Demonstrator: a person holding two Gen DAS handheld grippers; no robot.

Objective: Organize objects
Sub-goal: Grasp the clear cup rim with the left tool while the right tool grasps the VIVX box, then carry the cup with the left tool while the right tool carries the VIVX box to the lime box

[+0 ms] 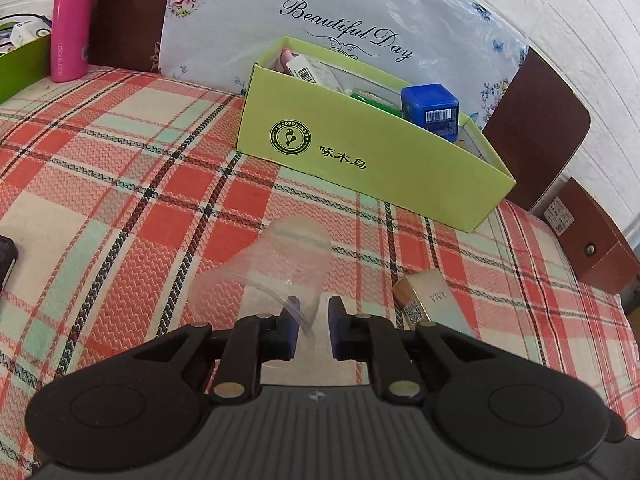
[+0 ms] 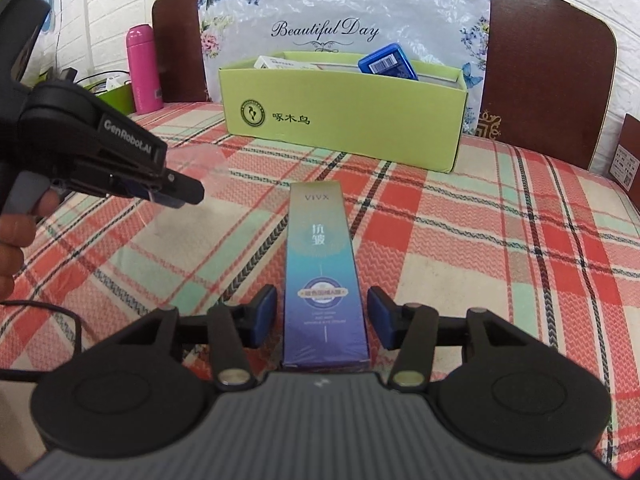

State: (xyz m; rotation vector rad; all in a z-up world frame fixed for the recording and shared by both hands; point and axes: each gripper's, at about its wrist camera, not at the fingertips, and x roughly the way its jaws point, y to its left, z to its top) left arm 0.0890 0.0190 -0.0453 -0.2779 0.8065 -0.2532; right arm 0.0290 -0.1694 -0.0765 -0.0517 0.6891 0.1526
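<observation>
Green box [image 2: 344,120] beyond VIVX carton [image 2: 324,276]; pink flask [image 2: 142,70] far left.

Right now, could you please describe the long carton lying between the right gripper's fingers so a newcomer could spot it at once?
Start at the green cardboard box standing on the plaid cloth before the headboard. In front of it, on the cloth, lies the long carton, pointing at the box. It alone fades from gold through teal to purple and reads VIVX.
</observation>
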